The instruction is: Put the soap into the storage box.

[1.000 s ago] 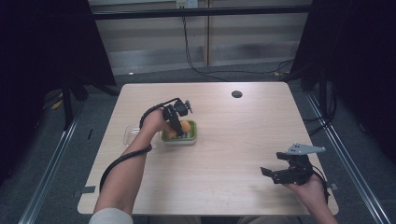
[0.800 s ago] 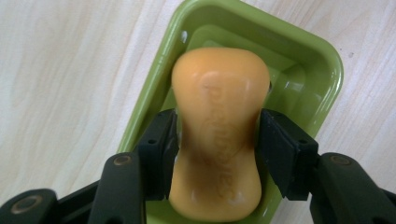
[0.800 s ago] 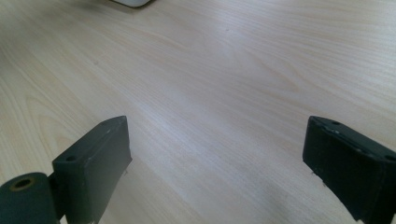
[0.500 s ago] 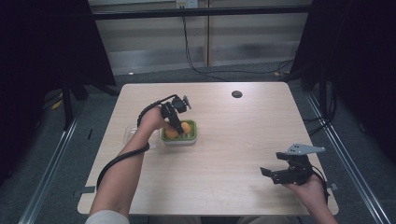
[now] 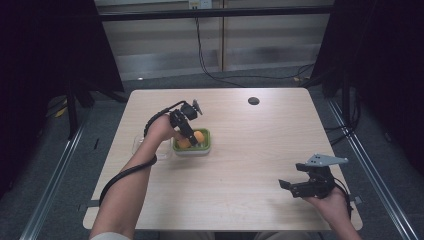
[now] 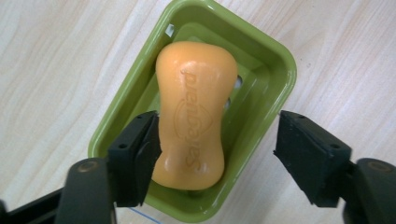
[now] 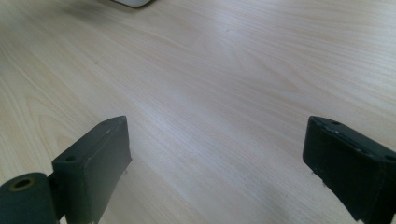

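An orange soap bar lies lengthwise in a green soap dish on the wooden table. My left gripper points down over the dish and straddles the soap. Its jaws have just been opening. One pad rests against the soap's side and the other stands well away from it, out past the dish rim, so the soap is not gripped. In the high view the left gripper sits at the table's left middle. My right gripper hovers open near the front right corner, with bare wood between its jaws.
A clear plastic piece lies just left of the dish, under my left wrist. A black round grommet sits at the back of the table. A white object's edge shows far ahead of the right gripper.
The left jaws have spread apart from the soap, which now rests in the dish. The left hand has barely shifted. The right hand is still.
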